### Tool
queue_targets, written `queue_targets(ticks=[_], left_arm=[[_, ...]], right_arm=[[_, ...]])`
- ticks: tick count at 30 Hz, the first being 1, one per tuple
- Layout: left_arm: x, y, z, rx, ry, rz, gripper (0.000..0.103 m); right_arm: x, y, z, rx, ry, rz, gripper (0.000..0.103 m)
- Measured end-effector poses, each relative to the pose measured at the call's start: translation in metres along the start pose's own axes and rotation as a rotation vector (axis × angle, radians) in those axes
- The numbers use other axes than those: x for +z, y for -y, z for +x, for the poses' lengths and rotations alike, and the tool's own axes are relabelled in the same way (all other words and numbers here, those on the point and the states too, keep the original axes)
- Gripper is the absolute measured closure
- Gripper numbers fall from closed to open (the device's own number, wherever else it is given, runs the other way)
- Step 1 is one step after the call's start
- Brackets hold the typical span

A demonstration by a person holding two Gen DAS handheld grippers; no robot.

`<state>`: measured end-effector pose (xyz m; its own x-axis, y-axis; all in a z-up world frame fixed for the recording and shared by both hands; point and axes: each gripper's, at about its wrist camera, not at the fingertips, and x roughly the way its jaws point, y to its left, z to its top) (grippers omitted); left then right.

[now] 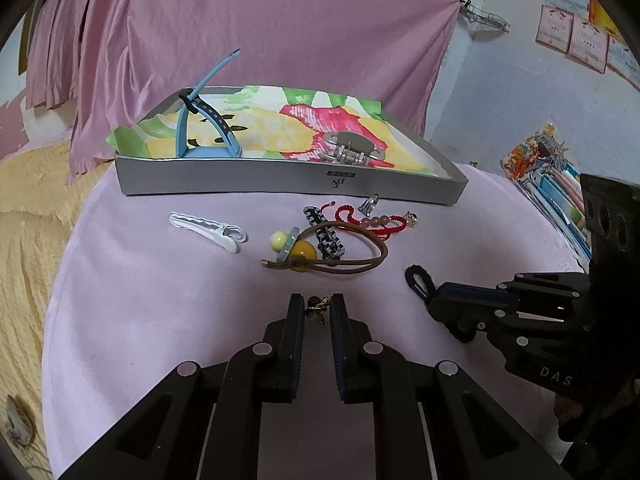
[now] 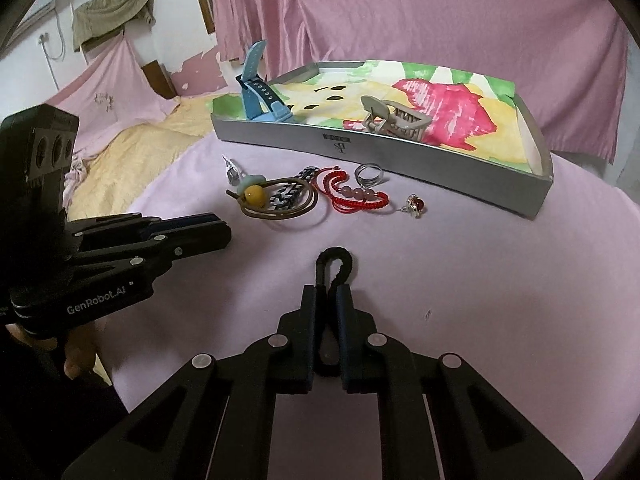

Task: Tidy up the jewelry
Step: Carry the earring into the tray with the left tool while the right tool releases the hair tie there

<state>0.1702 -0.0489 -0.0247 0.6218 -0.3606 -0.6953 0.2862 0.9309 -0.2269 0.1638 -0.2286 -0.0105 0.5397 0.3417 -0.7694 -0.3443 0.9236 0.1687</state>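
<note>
A grey tray (image 1: 280,186) (image 2: 440,152) lined with flowered paper stands at the back of the pink table. It holds a blue watch (image 1: 208,120) (image 2: 258,92) and a beige claw clip (image 1: 350,150) (image 2: 394,120). My left gripper (image 1: 318,308) is shut on a small red-stone earring (image 1: 316,307), low over the table. My right gripper (image 2: 328,292) (image 1: 430,294) is shut on a black hair tie (image 2: 334,266) (image 1: 418,278). In front of the tray lie a brown cord bracelet with a yellow bead (image 1: 320,258) (image 2: 276,200), a red beaded bracelet (image 1: 372,222) (image 2: 356,196), a ring (image 2: 368,174) and a second earring (image 2: 416,205).
A white hair clip (image 1: 208,232) lies left of the pile. A black-and-white braided band (image 1: 326,236) (image 2: 290,192) crosses the brown cord. A yellow blanket (image 1: 24,240) covers the bed to the left. Books (image 1: 560,192) stand at the right.
</note>
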Motion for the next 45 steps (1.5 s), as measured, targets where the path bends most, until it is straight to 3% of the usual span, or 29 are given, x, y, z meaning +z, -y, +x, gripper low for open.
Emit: queue_targets(ticks=[21, 33, 38, 45], left_arm=[[0.022, -0.003, -0.018, 0.0, 0.104, -0.004, 0.091], [0.098, -0.002, -0.009, -0.017, 0.216, 0.054, 0.091], [0.123, -0.007, 0.022, -0.016, 0.171, 0.043, 0.091], [0.129, -0.011, 0.063, 0.027, 0.052, 0.008, 0.091]], right_arm=[[0.016, 0.017, -0.025, -0.02, 0.129, 0.042, 0.094], [0.079, 0.052, -0.02, -0.053, 0.241, 0.073, 0.094], [0.102, 0.074, 0.007, -0.043, 0.205, 0.138, 0.094], [0.112, 0.084, 0.042, -0.049, 0.144, 0.167, 0.094]])
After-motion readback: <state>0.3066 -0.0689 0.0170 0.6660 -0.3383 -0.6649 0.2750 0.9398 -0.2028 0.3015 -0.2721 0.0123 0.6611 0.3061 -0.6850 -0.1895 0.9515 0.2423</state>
